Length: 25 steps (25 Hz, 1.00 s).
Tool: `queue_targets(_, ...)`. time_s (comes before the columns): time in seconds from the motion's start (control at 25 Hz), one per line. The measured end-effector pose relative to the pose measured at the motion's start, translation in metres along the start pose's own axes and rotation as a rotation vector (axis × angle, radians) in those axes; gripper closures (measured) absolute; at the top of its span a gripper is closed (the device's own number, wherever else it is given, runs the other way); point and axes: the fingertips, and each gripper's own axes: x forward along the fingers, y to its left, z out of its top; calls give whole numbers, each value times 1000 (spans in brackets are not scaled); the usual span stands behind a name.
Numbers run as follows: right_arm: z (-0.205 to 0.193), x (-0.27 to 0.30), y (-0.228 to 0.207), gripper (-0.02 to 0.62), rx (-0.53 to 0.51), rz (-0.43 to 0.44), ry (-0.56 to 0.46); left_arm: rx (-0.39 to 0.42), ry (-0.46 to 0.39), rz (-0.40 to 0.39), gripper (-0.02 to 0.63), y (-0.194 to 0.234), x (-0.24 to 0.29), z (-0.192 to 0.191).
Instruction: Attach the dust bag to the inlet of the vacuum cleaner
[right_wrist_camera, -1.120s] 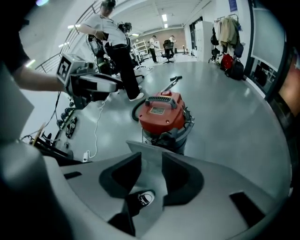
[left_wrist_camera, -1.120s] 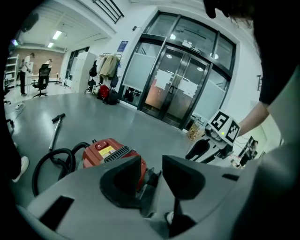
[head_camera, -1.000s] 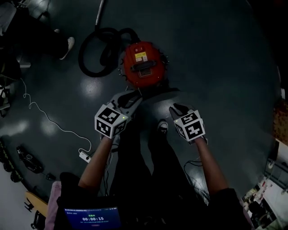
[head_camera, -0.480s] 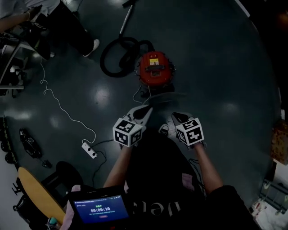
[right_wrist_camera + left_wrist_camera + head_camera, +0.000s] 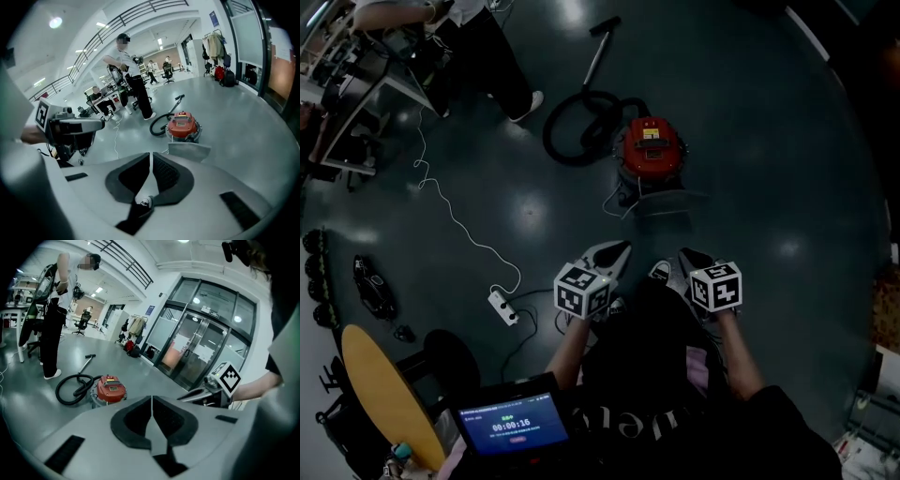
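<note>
While left hand-held gripper (image 5: 617, 249), right hand-held gripper (image 5: 689, 255) closed, empty: dust bag (image 5: 664, 200) lies beside vacuum cleaner (image 5: 652, 148).

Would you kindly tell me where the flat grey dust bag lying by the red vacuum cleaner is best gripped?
I would pinch the flat grey dust bag at its near edge, coming from the person's side and above: it lies flat on the floor, and the red vacuum cleaner blocks its far side.
</note>
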Motion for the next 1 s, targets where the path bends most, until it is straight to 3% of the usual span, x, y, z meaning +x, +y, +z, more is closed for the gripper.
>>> queue_targets(0.28, -23, -35, 82, 560, 28, -38, -111, 23, -84, -20, 598, -31, -90, -30)
queue_targets(0.48, -59, -59, 134, 560, 40, -22, -132, -15, -112, -30, 598, -44, -130, -69)
queue_targets(0.72, -93, -91, 146, 560, -6, -13, -136, -31, -125, -60, 600, -83, -137, -99)
queue_targets(1.0, -128, -152, 136, 560, -53, 48, -182, -2, -143, -46, 600, -169, -135, -120)
